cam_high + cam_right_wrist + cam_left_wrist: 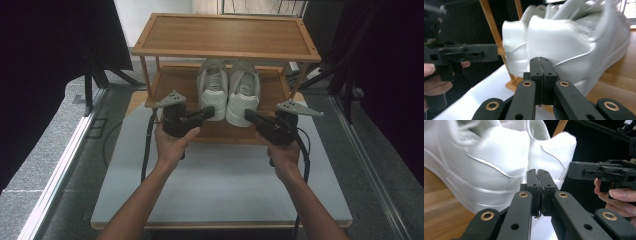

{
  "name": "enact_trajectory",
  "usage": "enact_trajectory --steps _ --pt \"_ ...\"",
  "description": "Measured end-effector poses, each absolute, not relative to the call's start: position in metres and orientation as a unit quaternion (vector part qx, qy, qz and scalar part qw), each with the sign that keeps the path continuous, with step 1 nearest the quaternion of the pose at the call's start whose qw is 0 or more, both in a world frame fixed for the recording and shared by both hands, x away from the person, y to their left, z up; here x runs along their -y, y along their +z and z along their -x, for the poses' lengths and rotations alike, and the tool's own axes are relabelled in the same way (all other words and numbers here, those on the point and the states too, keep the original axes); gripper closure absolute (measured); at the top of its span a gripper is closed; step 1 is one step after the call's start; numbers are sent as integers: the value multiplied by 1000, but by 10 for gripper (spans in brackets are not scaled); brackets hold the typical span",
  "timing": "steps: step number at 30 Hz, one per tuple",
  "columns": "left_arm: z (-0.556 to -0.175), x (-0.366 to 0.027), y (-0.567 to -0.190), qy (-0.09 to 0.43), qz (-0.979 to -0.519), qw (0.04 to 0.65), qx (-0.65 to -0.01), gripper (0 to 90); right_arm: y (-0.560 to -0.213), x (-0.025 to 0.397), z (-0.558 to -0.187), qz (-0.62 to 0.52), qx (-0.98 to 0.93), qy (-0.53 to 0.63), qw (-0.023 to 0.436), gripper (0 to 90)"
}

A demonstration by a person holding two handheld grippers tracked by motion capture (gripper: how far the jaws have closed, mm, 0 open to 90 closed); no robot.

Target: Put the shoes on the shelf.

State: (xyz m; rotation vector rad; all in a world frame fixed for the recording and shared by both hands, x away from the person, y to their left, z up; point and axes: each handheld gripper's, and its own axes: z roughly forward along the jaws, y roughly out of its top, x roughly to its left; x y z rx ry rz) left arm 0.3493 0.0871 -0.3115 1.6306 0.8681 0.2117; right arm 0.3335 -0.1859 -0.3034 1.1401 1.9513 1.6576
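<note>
Grey carpet floor surrounds a pale worktop, with black drapes hanging at both sides of the room and a metal rail running along each side of the floor.

One wooden rack stands at the far end of the worktop. It has two shelves: the upper is bare, the lower carries footwear.

Two white shoes are counted, side by side and touching, heels toward the person. The left shoe and the right shoe both sit on the lower shelf, heels near its front edge. Laces and tongue labels are visible from above.

Two grippers are counted, one per hand. The left gripper points inward at the heel of the left shoe; in the left gripper view its jaws are pressed together with nothing between them, just short of the heel. The right gripper points inward at the heel of the right shoe; in the right gripper view its jaws are likewise fully closed and empty, in front of the heel. Contact between either tip and a shoe cannot be confirmed.

Two grey three-cornered plates top the grippers. One black cable trails from each across the worktop. Both forearms enter from the near edge.
</note>
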Motion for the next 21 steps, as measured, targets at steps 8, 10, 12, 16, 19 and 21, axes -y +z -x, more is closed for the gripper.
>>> enact_trajectory --steps 8,10,12,16,19,21 --pt "-359 -77 -325 114 -715 576 -380 900 -303 182 -337 -396 -689 578 183 900" --pt "-357 -74 -323 141 -725 563 -371 900 -303 182 -337 -398 -685 580 190 900" --pt "-359 -74 -323 139 -725 564 -370 900 -303 182 -337 -397 -686 578 195 900" --pt "-363 -77 -324 123 -720 573 -372 900 -303 182 -337 -401 -680 582 193 900" --pt "-365 -79 -324 119 -720 575 -370 900 -305 181 -337 -407 -675 586 187 900" --pt "-367 -80 -325 114 -718 576 -373 900 -306 182 -338 -408 -675 587 185 900"
